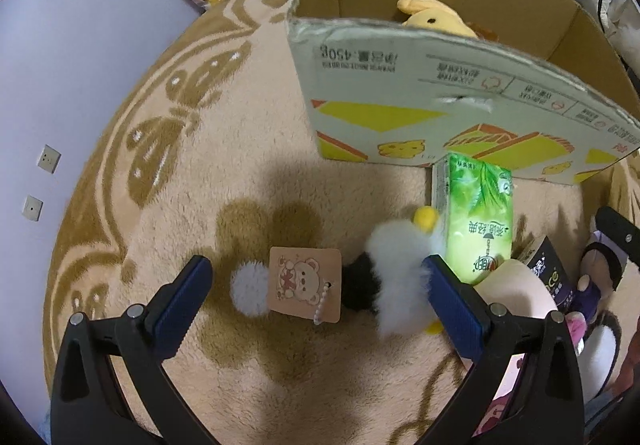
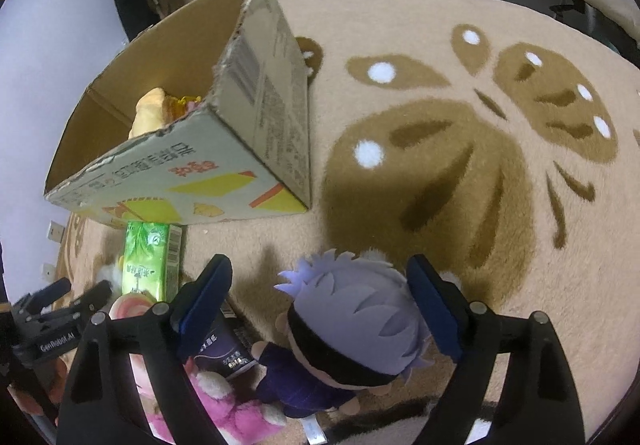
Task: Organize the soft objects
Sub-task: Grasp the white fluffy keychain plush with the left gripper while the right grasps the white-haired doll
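While the left gripper (image 1: 316,299) hangs low over the beige rug (image 1: 240,149) with its blue pads spread wide and clamped on nothing, a small fluffy toy lies between them: a white pom-pom (image 1: 249,293) at 9 o'clock, a bear-print cardboard tag (image 1: 305,283) on a bead chain covering its middle, and a black-and-white furry body (image 1: 390,281) reaching the right-hand pad, with yellow bits at its top and bottom. What sort of animal it is cannot be made out. Just beyond, at 1 o'clock, a green tissue pack (image 1: 478,221) stands against the cardboard box (image 1: 400,93), whose near wall hides all but the head of a yellow plush (image 1: 434,19) inside. A dark carton (image 1: 550,271) sits further toward 3 o'clock, partly covered.

Seen from the right wrist, the right gripper (image 2: 320,309) also has its pads wide apart, straddling a doll with pale lilac hair (image 2: 352,321), a black band over its eyes and a dark blue outfit; neither pad presses it. A pink plush (image 2: 224,405) at 7 o'clock is cut off by the gripper's arm.
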`<state>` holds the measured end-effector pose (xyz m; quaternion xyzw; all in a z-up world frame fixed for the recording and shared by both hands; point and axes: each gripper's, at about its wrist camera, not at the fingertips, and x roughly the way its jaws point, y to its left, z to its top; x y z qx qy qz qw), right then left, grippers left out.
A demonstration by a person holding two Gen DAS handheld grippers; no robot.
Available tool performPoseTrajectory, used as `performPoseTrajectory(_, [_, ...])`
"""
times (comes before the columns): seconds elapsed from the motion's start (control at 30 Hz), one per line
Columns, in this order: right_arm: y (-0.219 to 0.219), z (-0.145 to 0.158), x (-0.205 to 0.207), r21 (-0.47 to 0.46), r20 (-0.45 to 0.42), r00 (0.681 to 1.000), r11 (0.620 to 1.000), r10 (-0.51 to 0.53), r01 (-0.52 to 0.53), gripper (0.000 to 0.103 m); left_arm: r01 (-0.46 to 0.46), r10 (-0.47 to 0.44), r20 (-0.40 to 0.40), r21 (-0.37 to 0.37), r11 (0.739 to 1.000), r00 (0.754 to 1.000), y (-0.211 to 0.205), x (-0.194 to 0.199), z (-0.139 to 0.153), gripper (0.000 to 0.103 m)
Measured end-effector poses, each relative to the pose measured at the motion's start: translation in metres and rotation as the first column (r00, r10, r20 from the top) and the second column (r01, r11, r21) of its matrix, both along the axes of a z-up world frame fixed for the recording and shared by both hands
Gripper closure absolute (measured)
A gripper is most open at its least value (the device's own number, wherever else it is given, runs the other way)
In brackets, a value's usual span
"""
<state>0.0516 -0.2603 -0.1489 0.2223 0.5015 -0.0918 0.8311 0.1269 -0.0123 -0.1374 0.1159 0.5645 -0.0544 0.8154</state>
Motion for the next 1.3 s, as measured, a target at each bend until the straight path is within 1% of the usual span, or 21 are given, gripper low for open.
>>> performPoseTrajectory(0.1, [-0.002, 0.000, 0.001, -0.002, -0.005, 1.000, 1.000, -0.002, 0.002, 0.010, -0.007, 0.007, 0.000, 0.003, 1.000, 1.000, -0.003, -0.001, -0.002, 0.001])
performPoseTrajectory(0.23, [0.000, -0.002, 0.002, -0.031, -0.027, 1.000, 0.999, 0.011, -0.011, 0.010, -0.008, 0.008, -0.001, 0.000, 1.000, 1.000, -0.004, -0.001, -0.005, 0.001])
performPoseTrajectory(0.4, [0.006, -0.009, 0.003, -0.057, -0.091, 0.996, 0.998, -0.002, -0.003, 0.009, -0.010, 0.010, -0.001, -0.004, 1.000, 1.000, -0.005, 0.000, -0.010, 0.001])
performPoseTrajectory(0.43, [0.006, -0.009, 0.002, -0.057, -0.092, 0.996, 0.998, -0.005, -0.001, 0.009, -0.007, 0.007, 0.001, -0.003, 1.000, 1.000, -0.006, 0.000, -0.011, 0.001])
performPoseTrajectory(0.47, [0.006, -0.009, 0.002, -0.056, -0.094, 0.996, 0.998, -0.007, 0.001, 0.009, -0.001, 0.001, 0.002, -0.004, 1.000, 1.000, -0.007, 0.000, -0.012, 0.005])
performPoseTrajectory(0.5, [0.006, -0.009, 0.002, -0.053, -0.096, 0.995, 0.999, -0.009, 0.004, 0.009, 0.005, -0.005, -0.007, -0.017, 1.000, 1.000, -0.008, 0.000, -0.013, 0.011])
performPoseTrajectory(0.53, [0.006, -0.009, 0.003, -0.052, -0.098, 0.995, 0.999, -0.012, 0.007, 0.010, 0.007, -0.007, -0.015, -0.031, 1.000, 1.000, -0.008, 0.000, -0.015, 0.013])
performPoseTrajectory(0.6, [0.005, -0.012, 0.003, -0.041, -0.108, 0.994, 0.999, -0.022, 0.018, 0.010, 0.007, -0.010, -0.034, -0.066, 0.998, 0.999, -0.008, 0.000, -0.016, 0.025])
performPoseTrajectory(0.63, [0.004, -0.013, 0.003, -0.038, -0.114, 0.993, 0.999, -0.026, 0.022, 0.010, 0.011, -0.014, -0.038, -0.076, 0.997, 0.999, -0.009, -0.001, -0.017, 0.028])
performPoseTrajectory(0.7, [0.001, -0.016, 0.004, -0.029, -0.128, 0.991, 0.999, -0.037, 0.033, 0.010, 0.030, -0.032, -0.035, -0.079, 0.996, 0.999, -0.013, -0.003, -0.016, 0.039])
performPoseTrajectory(0.73, [-0.001, -0.017, 0.003, -0.023, -0.131, 0.991, 0.999, -0.041, 0.039, 0.010, 0.055, -0.058, -0.032, -0.076, 0.996, 0.998, -0.016, -0.004, -0.015, 0.043])
performPoseTrajectory(0.8, [-0.003, -0.020, 0.000, -0.013, -0.135, 0.990, 0.999, -0.047, 0.046, 0.009, 0.098, -0.100, -0.022, -0.070, 0.993, 0.995, -0.021, -0.007, -0.012, 0.062])
performPoseTrajectory(0.9, [-0.008, -0.026, -0.002, 0.003, -0.154, 0.987, 0.999, -0.053, 0.054, 0.010, 0.128, -0.129, -0.003, -0.065, 0.990, 0.992, -0.026, -0.011, -0.007, 0.075])
performPoseTrajectory(0.93, [-0.010, -0.028, 0.000, 0.015, -0.163, 0.985, 0.998, -0.053, 0.056, 0.010, 0.129, -0.130, 0.001, -0.065, 0.989, 0.992, -0.026, -0.011, -0.005, 0.077])
performPoseTrajectory(0.97, [-0.012, -0.029, -0.001, 0.016, -0.167, 0.984, 0.998, -0.056, 0.059, 0.010, 0.132, -0.132, 0.008, -0.065, 0.989, 0.991, -0.027, -0.013, -0.003, 0.081])
performPoseTrajectory(1.0, [-0.013, -0.032, -0.005, 0.013, -0.166, 0.984, 0.998, -0.057, 0.060, 0.012, 0.134, -0.134, 0.013, -0.066, 0.989, 0.991, -0.027, -0.014, -0.001, 0.086])
performPoseTrajectory(1.03, [-0.014, -0.032, -0.005, 0.003, -0.167, 0.984, 0.998, -0.063, 0.065, 0.016, 0.133, -0.132, 0.015, -0.070, 0.989, 0.991, -0.027, -0.014, 0.000, 0.087])
performPoseTrajectory(1.07, [-0.015, -0.031, -0.006, -0.015, -0.168, 0.983, 0.997, -0.073, 0.071, 0.026, 0.128, -0.127, 0.018, -0.075, 0.989, 0.992, -0.026, -0.015, 0.001, 0.090])
performPoseTrajectory(1.1, [-0.016, -0.031, -0.008, -0.015, -0.165, 0.983, 0.997, -0.075, 0.074, 0.030, 0.124, -0.122, 0.021, -0.076, 0.989, 0.992, -0.025, -0.015, 0.002, 0.092])
performPoseTrajectory(1.23, [-0.028, -0.030, -0.013, 0.052, -0.141, 0.984, 0.991, -0.111, 0.119, 0.034, 0.100, -0.099, 0.019, -0.097, 0.990, 0.995, -0.014, -0.012, 0.003, 0.095])
performPoseTrajectory(1.3, [-0.035, -0.029, -0.017, 0.103, -0.118, 0.984, 0.983, -0.137, 0.149, 0.035, 0.092, -0.090, 0.024, -0.099, 0.991, 0.996, -0.011, -0.012, 0.006, 0.098])
